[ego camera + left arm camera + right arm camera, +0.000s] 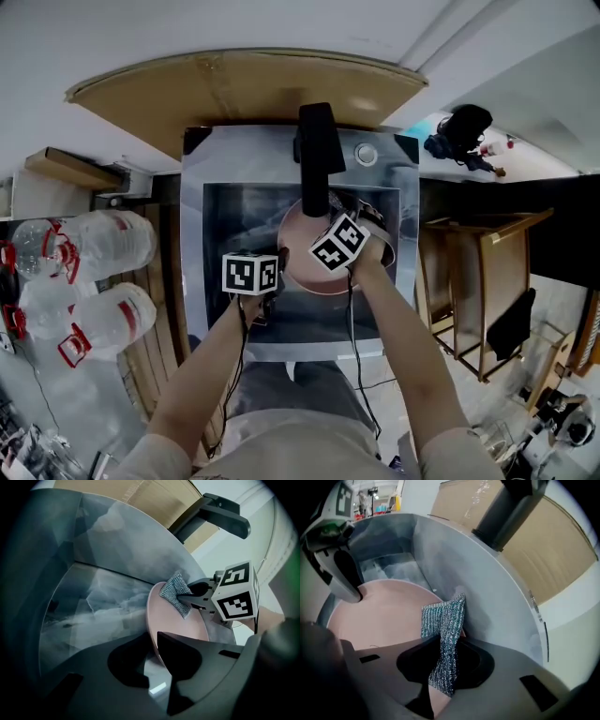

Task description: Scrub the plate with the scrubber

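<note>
**Scrubbing stage: pad on plate, inside the sink**

- Step in hand, as I judge it: the scrub itself. Both tools are down in the steel sink (217,211), under the black tap (318,155).
- Left gripper (152,641): pinched onto the lower rim of the pink plate (178,620). The plate stands tilted on edge, its face turned toward the other tool.
- Right gripper (443,651): clamped on a grey-green woven scrubber (443,616). The free end of the pad sticks out past the jaws and lies against the plate's face near the upper rim, close to the sink's back wall.
- Whether the plate's bottom edge rests on the sink floor, I cannot tell.
- Next move, my guess: sweep the pad across and down over the bare pink face. The left grip must stay firm so the plate does not twist or slip. Only a narrow strip of pad touches, so the stroke needs some pressure.
- No water seen running from the tap; the sink walls look streaked.

Surface and room:
- The sink is set in a small steel worktop (375,150), with a brown curved board (244,89) behind it.
- Big clear water bottles (103,248) with red handles lie to the left.
- A wooden frame (487,272) stands to the right, with dark gear further back.
</note>
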Demonstrator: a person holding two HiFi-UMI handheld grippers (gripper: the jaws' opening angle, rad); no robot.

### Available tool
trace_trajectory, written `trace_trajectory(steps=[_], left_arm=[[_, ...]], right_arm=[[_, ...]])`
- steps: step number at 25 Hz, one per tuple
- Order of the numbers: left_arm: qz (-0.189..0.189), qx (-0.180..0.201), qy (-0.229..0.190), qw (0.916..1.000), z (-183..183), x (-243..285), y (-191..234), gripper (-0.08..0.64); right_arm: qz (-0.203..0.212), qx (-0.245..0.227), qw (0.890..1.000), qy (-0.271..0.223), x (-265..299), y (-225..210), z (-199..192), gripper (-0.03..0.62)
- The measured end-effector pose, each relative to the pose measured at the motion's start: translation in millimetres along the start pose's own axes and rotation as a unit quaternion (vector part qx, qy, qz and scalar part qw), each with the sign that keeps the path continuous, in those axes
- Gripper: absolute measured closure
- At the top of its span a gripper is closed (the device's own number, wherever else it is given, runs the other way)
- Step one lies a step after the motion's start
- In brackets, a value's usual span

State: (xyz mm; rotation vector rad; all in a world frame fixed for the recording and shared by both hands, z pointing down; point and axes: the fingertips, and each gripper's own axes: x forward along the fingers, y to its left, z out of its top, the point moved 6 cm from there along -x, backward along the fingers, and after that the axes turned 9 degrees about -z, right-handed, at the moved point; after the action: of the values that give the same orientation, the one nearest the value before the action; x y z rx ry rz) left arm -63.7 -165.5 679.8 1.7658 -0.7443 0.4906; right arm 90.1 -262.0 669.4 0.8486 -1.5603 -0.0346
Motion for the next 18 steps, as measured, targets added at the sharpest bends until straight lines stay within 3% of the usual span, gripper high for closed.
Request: trace_trajectory(steps=[4, 10, 14, 18], left_arm=[[0.003, -0.006, -0.007, 1.0, 0, -2, 3, 0.495], [0.033, -0.021, -0.031, 0.9987, 5, -8, 10, 0.52], [0.037, -0.034, -0.045, 0.9977, 4, -10, 10, 0.525], [0.032, -0.042, -0.055, 0.9971, 2, -11, 11, 0.526]], right_arm=[[0.001, -0.062, 0.996, 0.056, -4, 2, -18, 0.491], [0.087, -0.165, 0.974, 0.13, -25, 26, -49, 0.492], [0.158, -0.165, 0.968, 0.107, -52, 64, -56, 0.491], [0.224, -0.16, 0.96, 0.048, -84, 121, -36, 0.485]])
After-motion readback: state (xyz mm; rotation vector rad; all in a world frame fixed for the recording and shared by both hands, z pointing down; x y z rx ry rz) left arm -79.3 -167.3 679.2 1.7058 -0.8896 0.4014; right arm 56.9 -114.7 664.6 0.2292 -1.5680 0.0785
